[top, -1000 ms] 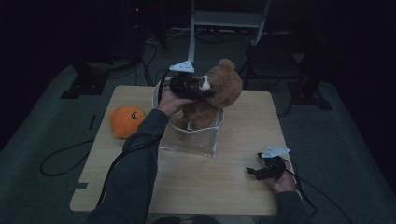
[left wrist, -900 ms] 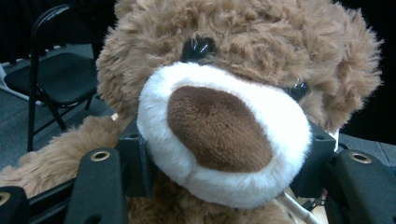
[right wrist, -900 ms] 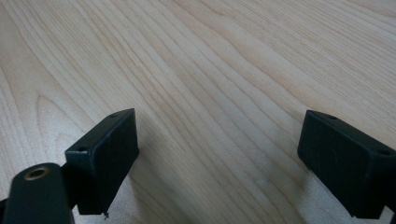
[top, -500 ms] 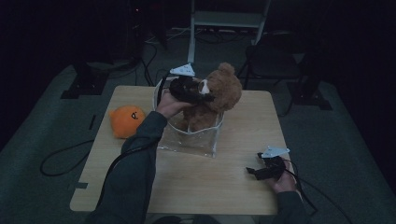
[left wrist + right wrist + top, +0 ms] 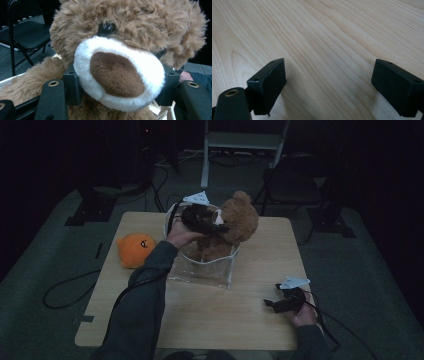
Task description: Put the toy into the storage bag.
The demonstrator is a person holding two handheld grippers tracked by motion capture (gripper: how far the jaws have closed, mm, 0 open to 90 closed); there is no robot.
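Note:
A brown teddy bear (image 5: 239, 220) stands in a clear plastic box (image 5: 202, 270) at the table's middle back. My left gripper (image 5: 216, 222) is shut on the bear's white snout (image 5: 117, 80), one pad on each side of it. The bear's head and upper body rise above the box rim. At the table's front right, my right gripper (image 5: 270, 304) rests low over the wood, jaws open with nothing between its fingertips (image 5: 268, 82).
An orange round plush toy (image 5: 135, 249) lies on the wooden table (image 5: 225, 320) left of the box. Cables trail off both table sides. A black chair (image 5: 295, 185) and a metal stand (image 5: 245, 140) are behind the table.

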